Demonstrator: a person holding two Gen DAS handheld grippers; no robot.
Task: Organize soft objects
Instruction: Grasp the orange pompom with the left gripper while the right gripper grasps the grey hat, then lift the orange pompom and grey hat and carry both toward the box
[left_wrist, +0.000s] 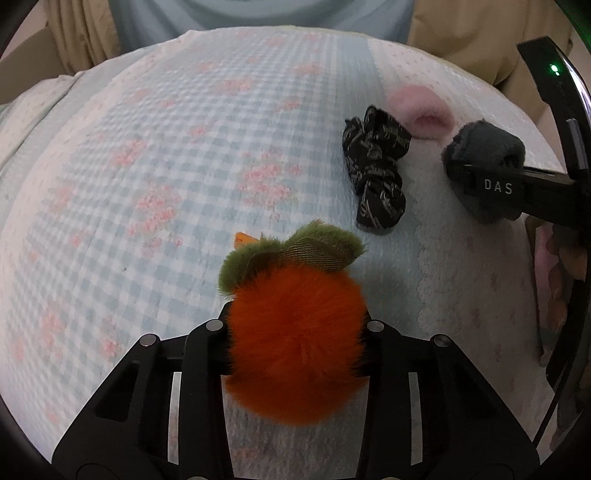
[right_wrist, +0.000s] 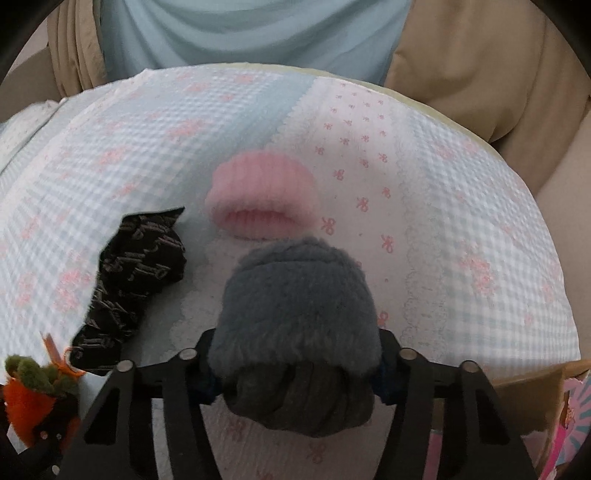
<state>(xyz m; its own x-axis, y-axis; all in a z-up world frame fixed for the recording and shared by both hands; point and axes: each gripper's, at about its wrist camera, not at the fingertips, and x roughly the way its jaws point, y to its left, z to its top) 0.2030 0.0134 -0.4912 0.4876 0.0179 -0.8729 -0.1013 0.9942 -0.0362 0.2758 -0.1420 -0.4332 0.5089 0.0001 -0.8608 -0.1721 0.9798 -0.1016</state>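
While the left gripper (left_wrist: 295, 343) has its fingers clamped on a fluffy orange plush carrot with green leaves (left_wrist: 295, 332), the right gripper (right_wrist: 295, 373) pinches a grey fuzzy scrunchie (right_wrist: 295, 314). Both seem raised above the blue gingham bedspread (left_wrist: 147, 166), near a black patterned fabric scrunchie (left_wrist: 376, 166) and a pink fuzzy scrunchie (right_wrist: 260, 199).

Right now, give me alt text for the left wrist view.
The left gripper clamps a fluffy orange pompom with green leaves above a floral bedspread. Beyond lie a black scrunchie and pink scrunchie; the right gripper holds a grey one.
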